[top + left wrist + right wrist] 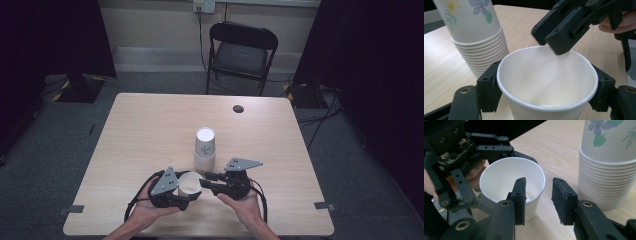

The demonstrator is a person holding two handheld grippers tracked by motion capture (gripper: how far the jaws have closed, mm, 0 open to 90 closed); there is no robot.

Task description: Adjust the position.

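A single white paper cup [189, 182] stands upright, mouth up, near the table's front edge. My left gripper [188, 191] is shut on it, one jaw on each side of the cup [544, 75] just under the rim. My right gripper [205, 180] is open at the cup's right rim. In the right gripper view one jaw stands in front of the cup's mouth [504, 180], and the other jaw is outside its wall. A stack of upside-down paper cups [205, 148] with a flower print stands just behind, apart from both grippers [479, 42] [606, 170].
The light wooden table [145, 125] has a small black round cap [238, 108] near its far edge. A black folding chair [242, 50] stands behind the table. Grey tape marks [76, 209] sit at the front corners.
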